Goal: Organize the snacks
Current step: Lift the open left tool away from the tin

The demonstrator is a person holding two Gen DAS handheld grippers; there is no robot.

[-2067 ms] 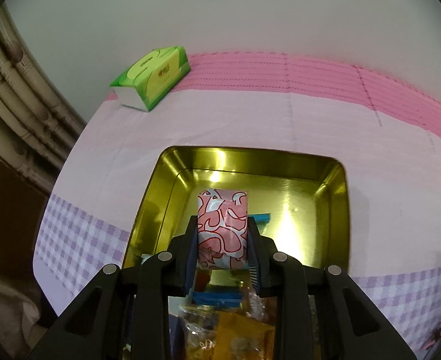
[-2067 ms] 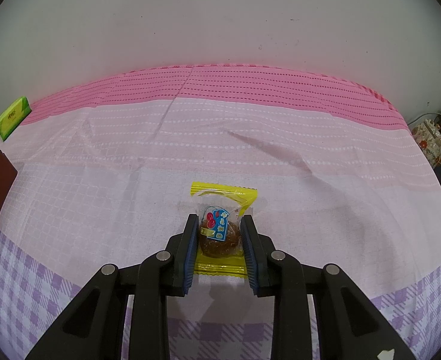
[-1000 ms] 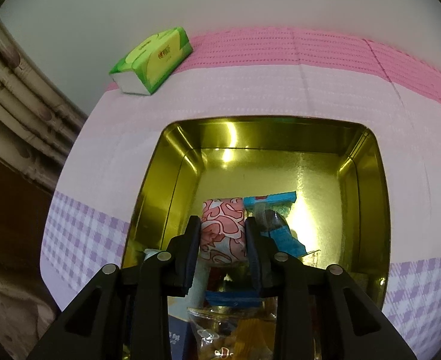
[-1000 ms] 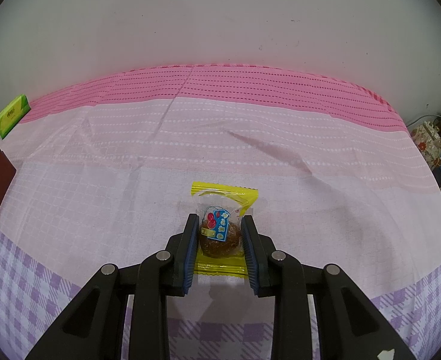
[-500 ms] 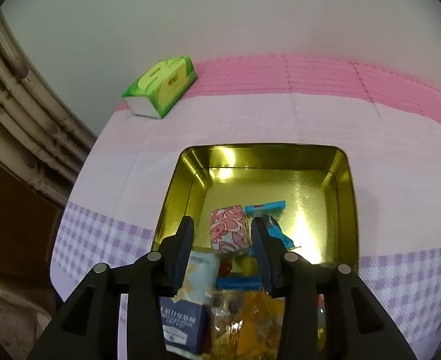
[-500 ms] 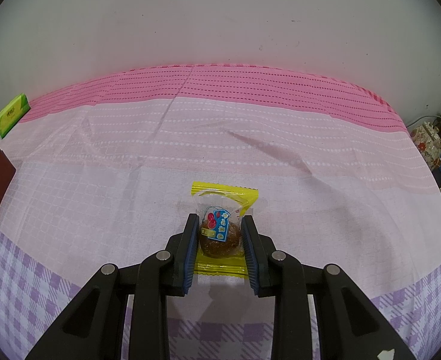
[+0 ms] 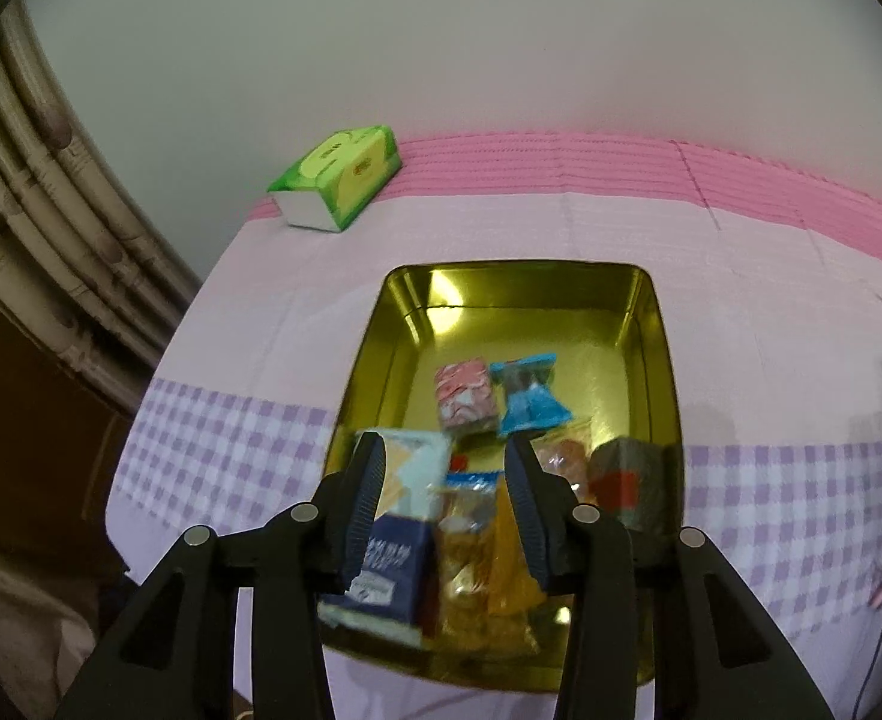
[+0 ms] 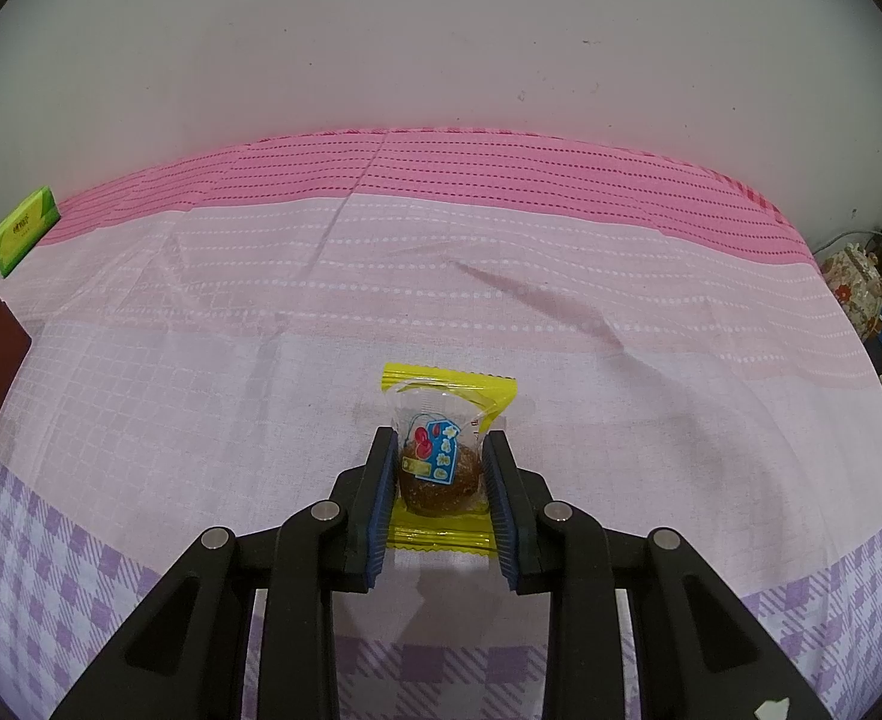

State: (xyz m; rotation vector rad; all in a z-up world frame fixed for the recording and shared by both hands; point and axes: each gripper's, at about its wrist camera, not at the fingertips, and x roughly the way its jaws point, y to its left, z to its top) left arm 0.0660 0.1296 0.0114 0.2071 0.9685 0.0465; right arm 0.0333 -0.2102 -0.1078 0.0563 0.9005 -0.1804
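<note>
Lying lengthwise between fingers, yellow-edged snack packet (image 8: 444,456).

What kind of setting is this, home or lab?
Probably a home, a table set against a plain wall. It has a pink and purple checked cotton tablecloth, a green tissue pack near the wall, and a gold rectangular metal tin holding mixed wrapped snacks.

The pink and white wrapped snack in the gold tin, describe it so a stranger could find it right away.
Find the gold tin on the pink and purple tablecloth. Near its middle lies a squarish pink and white swirl packet, touching a blue wrapper on its right; no other snack has that swirl.
</note>
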